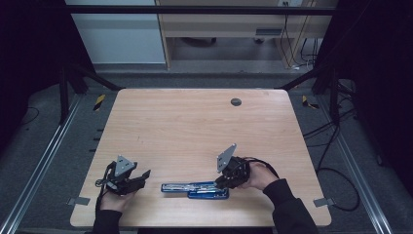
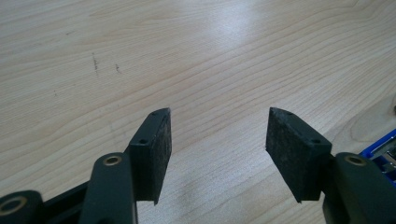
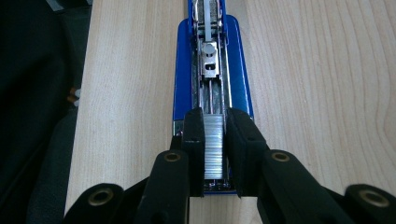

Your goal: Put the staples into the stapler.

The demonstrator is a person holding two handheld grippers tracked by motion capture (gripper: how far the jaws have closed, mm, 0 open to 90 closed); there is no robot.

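Right gripper: the black two-jaw right gripper (image 3: pixel 215 154) has its pads pressed on either side of a silvery strip of metal staples (image 3: pixel 214 144), gripping it; in the high view this gripper (image 1: pixel 225 182) sits at the near right of the table, held in the person's right hand (image 1: pixel 259 176)
Staples: the strip stands between the two pads, directly over the open channel of the stapler, at the end nearest the camera (whether it rests on the channel floor cannot be told)
Stapler: a blue plastic stapler with a bright metal magazine (image 3: pixel 211 70) lies opened out flat on the table, running straight away from the right gripper; from above it is a long blue and silver bar (image 1: pixel 195 189) near the front edge, between the two grippers
Left gripper: the black two-jaw left gripper (image 2: pixel 217 140) has its jaws spread wide apart with bare wood between them, holding nothing; from above it (image 1: pixel 141 176) is at the near left, pointing toward the stapler and apart from it
Blue corner: the stapler's end (image 2: pixel 384 151) peeks in at the right edge of the left gripper view
Table: a pale wooden table with rounded corners (image 1: pixel 195 126), a small dark round grommet (image 1: pixel 235 102) near its far edge
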